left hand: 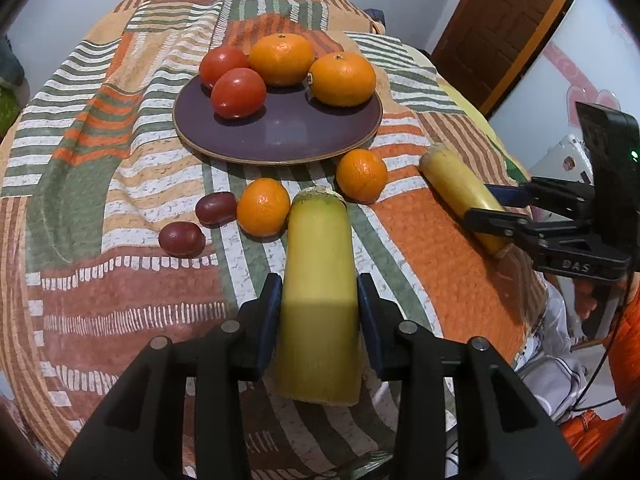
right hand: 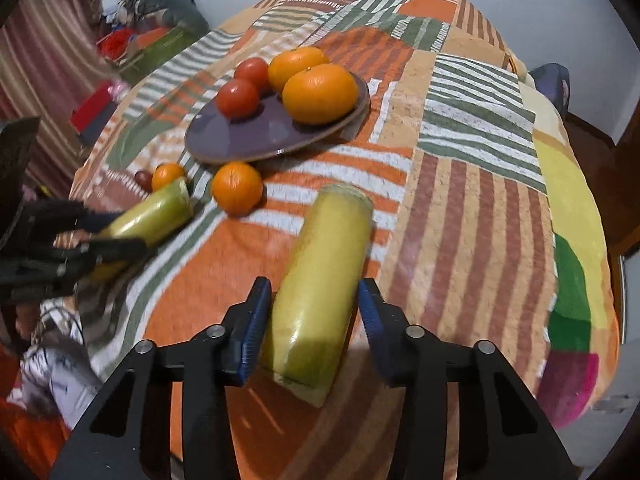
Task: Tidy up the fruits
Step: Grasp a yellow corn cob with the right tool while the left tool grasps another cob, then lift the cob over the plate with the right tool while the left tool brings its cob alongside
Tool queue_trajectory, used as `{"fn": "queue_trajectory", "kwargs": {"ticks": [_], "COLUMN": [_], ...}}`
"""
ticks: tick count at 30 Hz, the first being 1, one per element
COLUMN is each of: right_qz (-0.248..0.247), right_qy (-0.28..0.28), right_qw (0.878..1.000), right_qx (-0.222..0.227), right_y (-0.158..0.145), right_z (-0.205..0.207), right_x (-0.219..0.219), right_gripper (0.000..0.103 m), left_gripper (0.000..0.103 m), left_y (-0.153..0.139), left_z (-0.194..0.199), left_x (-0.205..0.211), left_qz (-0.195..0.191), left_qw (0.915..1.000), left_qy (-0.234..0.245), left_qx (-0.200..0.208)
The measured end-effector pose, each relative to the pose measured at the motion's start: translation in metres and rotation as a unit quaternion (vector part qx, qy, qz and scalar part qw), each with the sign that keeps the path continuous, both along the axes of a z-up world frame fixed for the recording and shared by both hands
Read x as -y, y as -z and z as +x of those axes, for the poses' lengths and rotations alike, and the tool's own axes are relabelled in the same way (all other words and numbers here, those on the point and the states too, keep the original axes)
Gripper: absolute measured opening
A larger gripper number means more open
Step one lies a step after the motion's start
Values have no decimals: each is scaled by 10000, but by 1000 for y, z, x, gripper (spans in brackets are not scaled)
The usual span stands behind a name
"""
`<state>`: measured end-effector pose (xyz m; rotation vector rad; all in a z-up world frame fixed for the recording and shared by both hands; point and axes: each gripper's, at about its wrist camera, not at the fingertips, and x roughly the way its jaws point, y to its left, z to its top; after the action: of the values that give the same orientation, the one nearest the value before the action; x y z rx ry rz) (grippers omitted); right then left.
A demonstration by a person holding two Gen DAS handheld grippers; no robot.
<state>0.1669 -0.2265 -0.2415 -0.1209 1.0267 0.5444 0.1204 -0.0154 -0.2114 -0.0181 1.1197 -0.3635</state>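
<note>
Gripping one yellow-green cut stalk piece (left hand: 318,300), our left gripper (left hand: 318,312) has its jaws pressed on both sides. Our right gripper (right hand: 316,320) straddles a second stalk piece (right hand: 320,292); jaws slightly apart from it, not clamped. Both pieces lie near the purple plate (left hand: 280,136), which carries two tomatoes (left hand: 238,92) and two mandarins (left hand: 342,78) on the patterned cloth (left hand: 120,280).

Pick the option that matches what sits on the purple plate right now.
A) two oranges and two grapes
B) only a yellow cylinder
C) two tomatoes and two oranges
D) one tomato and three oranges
C: the purple plate carries two tomatoes and two oranges; the smaller oranges, dark fruits and yellow pieces lie off it on the cloth.
</note>
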Motion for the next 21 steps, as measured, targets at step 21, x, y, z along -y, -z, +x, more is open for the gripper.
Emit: {"fn": "queue_trajectory", "kwargs": {"ticks": [21], "right_qz": [135], "right_qy": [179], "right_qw": [9997], "right_qx": [111], "right_y": [6], "right_z": [24], "right_x": [-12], "right_gripper": [38], "left_gripper": [36], "left_y": [-1], "left_z": [28], "left_x": [9], "left_qz": [133], "left_qw": [9999], "left_qy": [12], "left_qx": [61]}}
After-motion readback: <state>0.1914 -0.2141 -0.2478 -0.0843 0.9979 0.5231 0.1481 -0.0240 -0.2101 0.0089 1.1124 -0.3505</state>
